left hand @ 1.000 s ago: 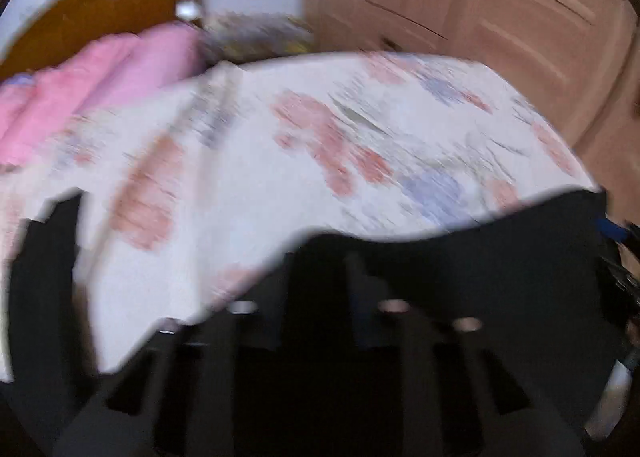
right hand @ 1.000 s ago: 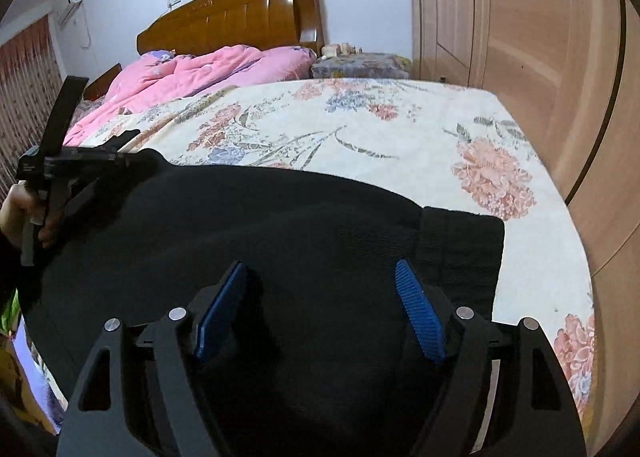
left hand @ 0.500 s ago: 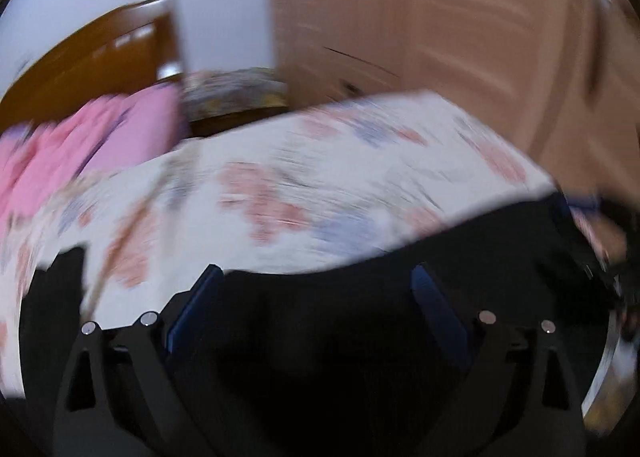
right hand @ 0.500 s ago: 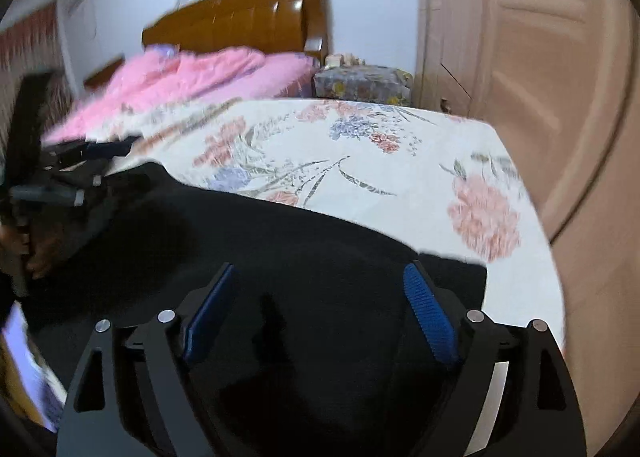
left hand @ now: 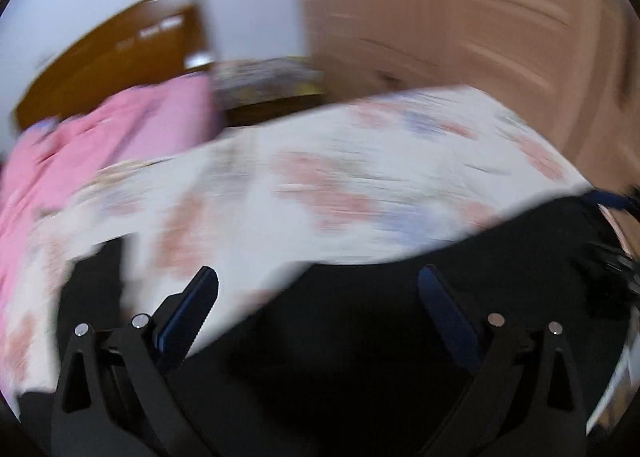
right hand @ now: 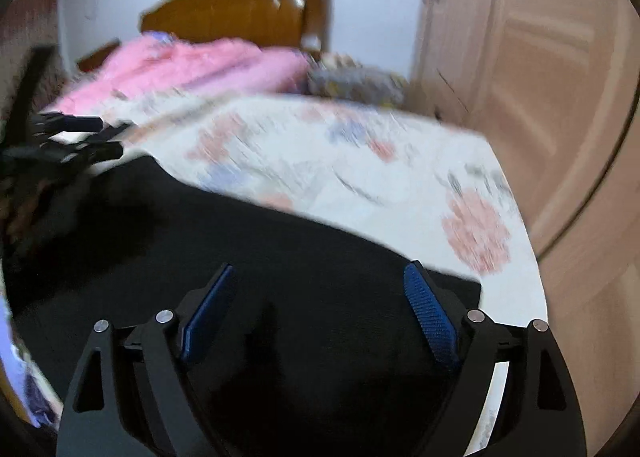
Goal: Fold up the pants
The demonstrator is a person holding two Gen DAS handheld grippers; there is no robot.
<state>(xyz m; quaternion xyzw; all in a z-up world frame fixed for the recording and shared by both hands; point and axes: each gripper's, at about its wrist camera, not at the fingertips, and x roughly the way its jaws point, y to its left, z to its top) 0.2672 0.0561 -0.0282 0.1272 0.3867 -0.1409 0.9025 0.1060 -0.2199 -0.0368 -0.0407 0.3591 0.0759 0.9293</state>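
Now | one black pants (right hand: 280, 257) | two grippers: left gripper (left hand: 318, 293) jaws opening | right gripper (right hand: 320, 289)

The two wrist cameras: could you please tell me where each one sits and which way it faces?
Left wrist: on the left gripper, looking forward and down over black pants and the floral bedspread toward the headboard; its own fingers, opening, hold nothing.
Right wrist: on the right gripper, same heading, fingers apart over the pants; the left gripper shows at left.
Shared: pants, bedspread, pink quilt, headboard, wardrobe.
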